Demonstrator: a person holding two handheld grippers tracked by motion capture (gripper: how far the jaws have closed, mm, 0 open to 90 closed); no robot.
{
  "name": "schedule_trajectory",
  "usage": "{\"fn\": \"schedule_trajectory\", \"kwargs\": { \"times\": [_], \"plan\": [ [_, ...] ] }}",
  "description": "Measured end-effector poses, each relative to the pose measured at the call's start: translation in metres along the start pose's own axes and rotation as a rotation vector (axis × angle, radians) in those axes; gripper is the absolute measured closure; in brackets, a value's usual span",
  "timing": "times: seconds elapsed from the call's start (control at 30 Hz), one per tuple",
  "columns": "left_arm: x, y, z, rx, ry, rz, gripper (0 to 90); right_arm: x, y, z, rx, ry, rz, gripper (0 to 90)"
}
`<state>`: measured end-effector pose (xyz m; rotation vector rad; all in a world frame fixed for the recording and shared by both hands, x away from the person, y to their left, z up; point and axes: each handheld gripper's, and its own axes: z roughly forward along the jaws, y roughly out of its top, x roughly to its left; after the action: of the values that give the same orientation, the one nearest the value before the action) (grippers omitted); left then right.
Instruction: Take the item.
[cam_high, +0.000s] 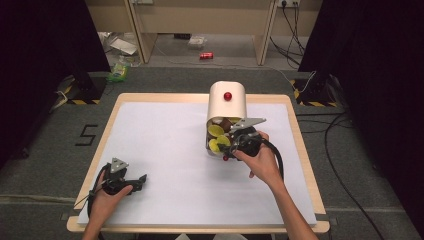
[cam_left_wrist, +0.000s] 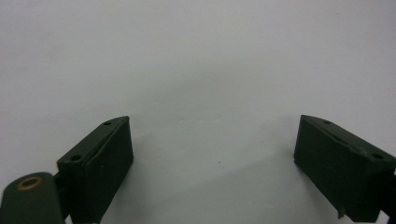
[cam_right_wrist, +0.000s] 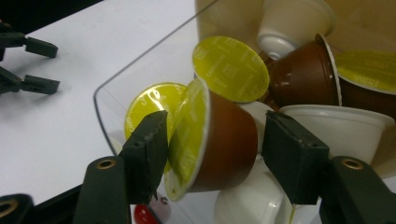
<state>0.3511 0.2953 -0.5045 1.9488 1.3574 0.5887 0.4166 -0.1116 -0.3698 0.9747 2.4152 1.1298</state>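
A white capsule holder (cam_high: 227, 107) with a red knob (cam_high: 228, 96) stands at the table's far middle, and its clear tray (cam_right_wrist: 116, 93) sticks out at the front. Several coffee capsules lie in the tray, brown and white, some with yellow-green foil lids (cam_high: 216, 131). My right gripper (cam_high: 224, 148) (cam_right_wrist: 215, 149) is inside the tray, shut on a brown capsule (cam_right_wrist: 226, 140), one jaw against its lid and the other against its base. My left gripper (cam_high: 141, 180) (cam_left_wrist: 215, 154) rests open on the white sheet at the near left, holding nothing.
A white sheet (cam_high: 165, 150) covers the wooden table (cam_high: 300, 145). A small red part (cam_high: 226, 158) (cam_right_wrist: 142, 215) sits just below the tray's front. The left gripper's jaws (cam_right_wrist: 32, 65) appear far off in the right gripper view. Beyond the table, cables and a red can (cam_high: 206, 55) lie on the floor.
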Motion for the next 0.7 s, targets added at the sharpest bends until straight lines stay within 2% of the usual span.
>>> {"fn": "schedule_trajectory", "kwargs": {
  "times": [0.27,0.4,0.7],
  "plan": [
    [0.000,0.000,0.000,0.000,0.000,0.000,11.0,0.001,0.000,-0.002,-0.010,-0.009,-0.030,52.1],
    [0.000,0.000,0.000,0.000,0.000,0.000,10.9,0.003,0.001,-0.003,-0.023,-0.023,-0.050,53.4],
    [0.000,0.000,0.000,0.000,0.000,0.000,11.0,0.002,0.002,-0.012,-0.059,-0.031,-0.046,53.6]
  ]
}}
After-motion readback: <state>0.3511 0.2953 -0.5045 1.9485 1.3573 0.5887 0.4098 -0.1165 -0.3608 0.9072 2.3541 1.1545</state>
